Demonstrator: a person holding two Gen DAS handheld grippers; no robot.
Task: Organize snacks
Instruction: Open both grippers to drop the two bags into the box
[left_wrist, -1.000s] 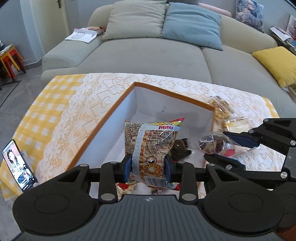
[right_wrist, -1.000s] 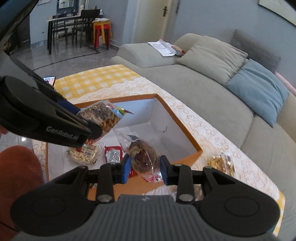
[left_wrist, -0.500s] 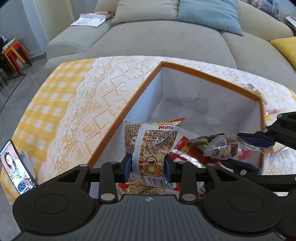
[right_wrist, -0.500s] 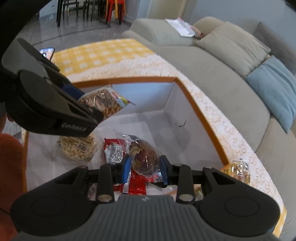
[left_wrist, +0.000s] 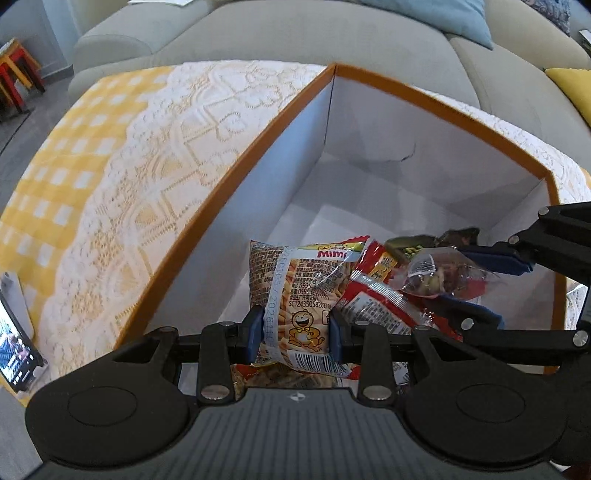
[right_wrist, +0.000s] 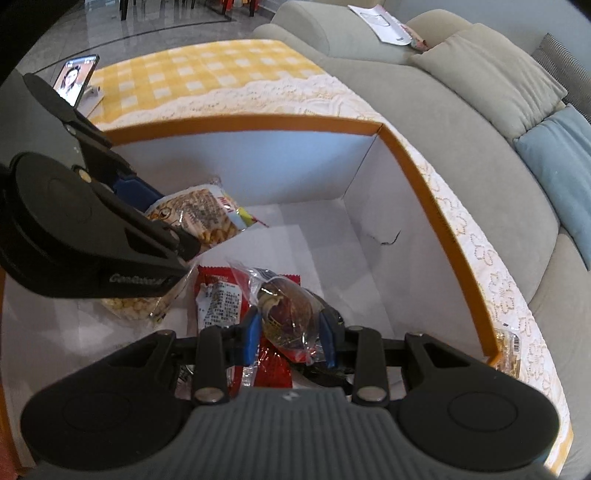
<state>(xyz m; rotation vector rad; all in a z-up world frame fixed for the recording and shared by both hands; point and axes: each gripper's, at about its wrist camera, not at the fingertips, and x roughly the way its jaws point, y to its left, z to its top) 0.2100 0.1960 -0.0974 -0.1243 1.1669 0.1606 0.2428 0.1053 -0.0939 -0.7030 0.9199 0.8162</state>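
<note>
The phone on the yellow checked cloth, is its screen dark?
No. In the right wrist view the phone stands propped on the yellow checked cloth with its screen lit and showing a picture.

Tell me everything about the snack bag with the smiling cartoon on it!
The Mimi snack bag is a small, shiny plastic pouch, puffy and sealed, with a clear window showing golden stick snacks. It has a red and yellow top edge, printed text, a laughing cartoon and a barcode. The left hand-held gripper pinches its lower half between blue pads, holding it upright inside the orange-rimmed white box, beside a red packet.
</note>
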